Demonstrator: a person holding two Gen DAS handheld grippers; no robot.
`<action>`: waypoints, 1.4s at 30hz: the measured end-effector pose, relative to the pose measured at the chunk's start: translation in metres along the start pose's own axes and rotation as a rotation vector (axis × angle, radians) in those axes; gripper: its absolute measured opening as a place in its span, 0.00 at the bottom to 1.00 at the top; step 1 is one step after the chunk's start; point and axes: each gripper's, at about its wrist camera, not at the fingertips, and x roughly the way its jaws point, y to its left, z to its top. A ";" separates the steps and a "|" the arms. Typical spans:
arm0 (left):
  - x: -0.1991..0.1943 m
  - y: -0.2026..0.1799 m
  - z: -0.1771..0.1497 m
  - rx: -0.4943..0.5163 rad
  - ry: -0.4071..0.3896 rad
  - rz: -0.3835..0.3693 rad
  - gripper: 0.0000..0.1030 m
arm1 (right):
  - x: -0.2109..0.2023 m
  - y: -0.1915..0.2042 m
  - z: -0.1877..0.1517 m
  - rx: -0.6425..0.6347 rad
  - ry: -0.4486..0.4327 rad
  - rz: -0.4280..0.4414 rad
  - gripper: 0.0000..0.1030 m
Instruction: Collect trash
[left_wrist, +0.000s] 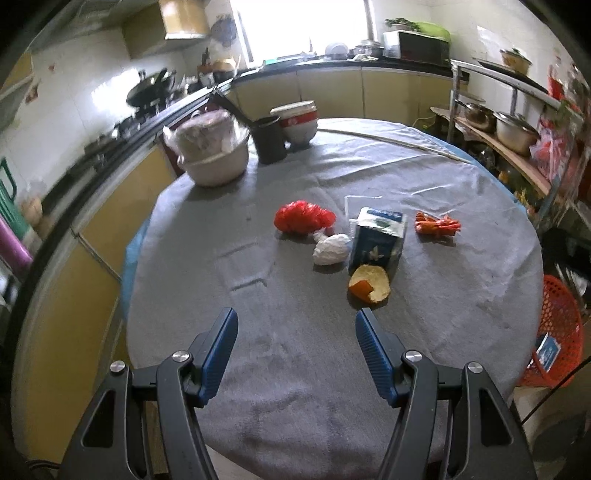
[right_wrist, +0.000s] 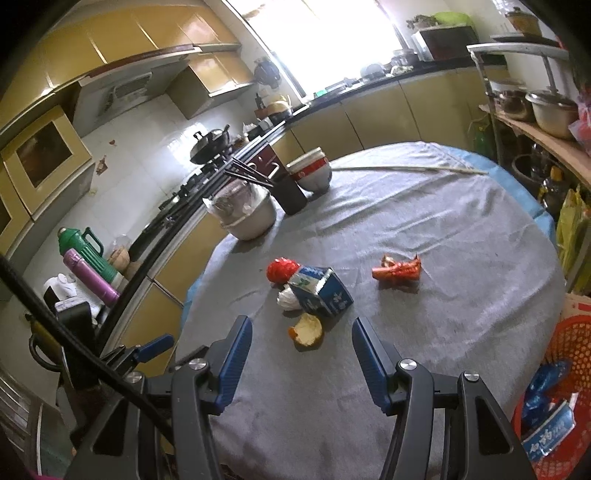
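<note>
Both pairs of ribbed blue fingers stand apart with nothing between them: your left gripper (left_wrist: 296, 323) and your right gripper (right_wrist: 302, 330) each hang over bare grey cloth on the round table (left_wrist: 369, 170), short of the trash.

That trash sits mid-table in a loose cluster. You have a curled orange peel (left_wrist: 369, 283), pith side up, nearest the fingers; a blue-and-white milk carton (left_wrist: 378, 238) touching it, with a bent straw; a crumpled white tissue ball (left_wrist: 331, 250) against the carton's left; a scrunched red plastic bag (left_wrist: 303, 220) behind that; and a crushed orange-red foil wrapper (left_wrist: 437, 225) lying apart to the right.

Your right view alone shows the tip of your left gripper, and looks down into the red mesh basket (right_wrist: 569, 354), where blue wrappers lie. Your left view gives only the basket's side, but shows the red bag whole, where the right view has the carton partly covering it.
</note>
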 end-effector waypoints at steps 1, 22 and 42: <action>0.003 0.005 0.000 -0.015 0.010 -0.006 0.65 | 0.003 -0.002 -0.001 0.006 0.011 0.000 0.59; 0.112 0.093 0.061 -0.220 0.187 -0.141 0.65 | 0.130 0.002 0.050 -0.154 0.156 0.068 0.60; 0.235 0.065 0.137 -0.369 0.339 -0.351 0.49 | 0.168 0.035 0.029 -0.432 0.215 0.035 0.64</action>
